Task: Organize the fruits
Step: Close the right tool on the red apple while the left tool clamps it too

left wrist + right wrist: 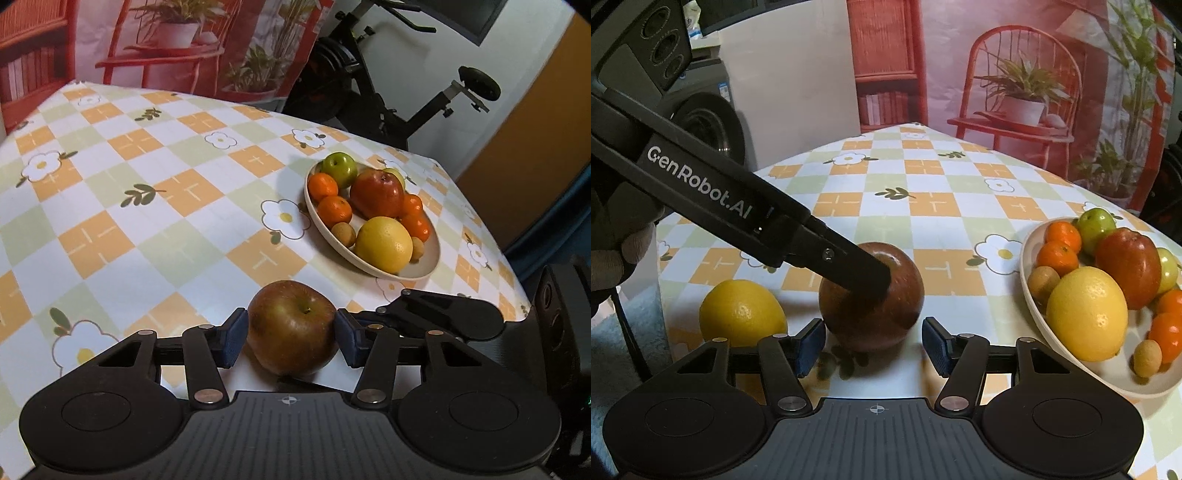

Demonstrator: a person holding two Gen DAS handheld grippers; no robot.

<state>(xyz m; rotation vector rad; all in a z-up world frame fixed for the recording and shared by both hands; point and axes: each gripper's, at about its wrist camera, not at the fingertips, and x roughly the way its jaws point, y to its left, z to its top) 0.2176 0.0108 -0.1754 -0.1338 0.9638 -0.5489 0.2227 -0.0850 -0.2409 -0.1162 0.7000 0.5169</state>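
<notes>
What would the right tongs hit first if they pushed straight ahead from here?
Most likely the brown apple, which sits dead ahead between the open right tongs, with the left tongs already clamped on it. Exact depth is unclear.

Looked like a home, multi-use room. Table (155, 206) had a floral checkered cloth and a bowl (428, 271) of fruit. Exercise bike (406, 99) stood past the table's far edge, washing machine (713, 122) off its left corner, printed backdrop (1015, 74) behind.

Dim, warm indoor light (soft shadows under fruit); fisheye bending at edges, corners dark, slightly blurred.
</notes>
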